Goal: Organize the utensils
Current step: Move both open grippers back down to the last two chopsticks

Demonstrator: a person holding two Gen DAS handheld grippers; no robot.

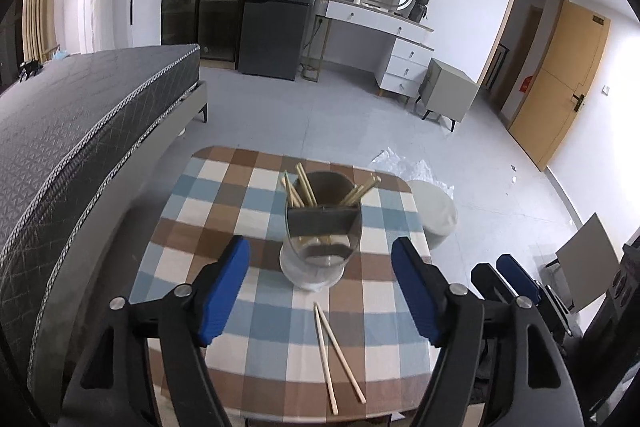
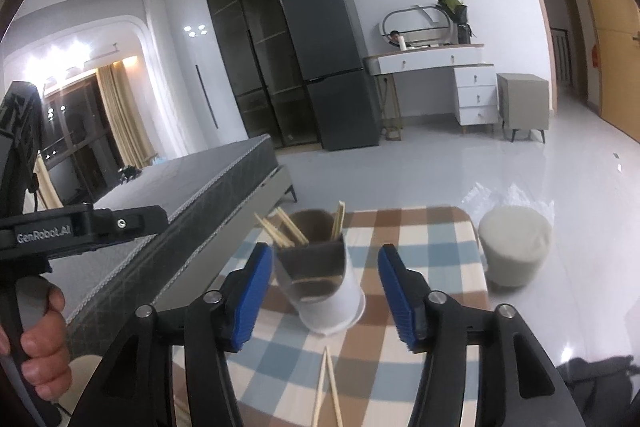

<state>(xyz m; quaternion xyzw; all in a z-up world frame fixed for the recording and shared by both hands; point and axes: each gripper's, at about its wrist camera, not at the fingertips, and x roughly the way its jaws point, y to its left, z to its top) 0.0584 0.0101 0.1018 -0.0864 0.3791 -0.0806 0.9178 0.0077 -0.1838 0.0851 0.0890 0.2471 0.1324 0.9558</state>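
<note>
Two handheld grippers hang above a small tabletop (image 1: 224, 187) covered in a blue, brown and cream checked cloth. A utensil holder (image 1: 322, 227) stands upright near the middle of the tabletop, closer to its far edge, on a pale round base. Several wooden chopsticks (image 1: 300, 189) lean out of its far compartment, some to the left and some to the right; the near compartment behind the dark divider looks empty, though glare on its clear wall hides part of it.

A loose pair of chopsticks (image 1: 334, 355) lies flat on the cloth between the holder and the near edge, the two sticks touching at their far ends and spreading apart toward the near edge.

The left gripper (image 1: 320, 291) has its blue fingers (image 1: 224, 291) spread wide, grasping nothing. The right gripper (image 2: 324, 297) likewise has its fingers (image 2: 250, 299) released and empty, flanking the holder in its own view without touching it. A person's hand (image 2: 42, 343) grips the left tool's handle.

A pale round stool (image 2: 514, 243) stands on the floor beside the tabletop's right edge, and a grey bed (image 1: 80, 131) runs along its left side.
</note>
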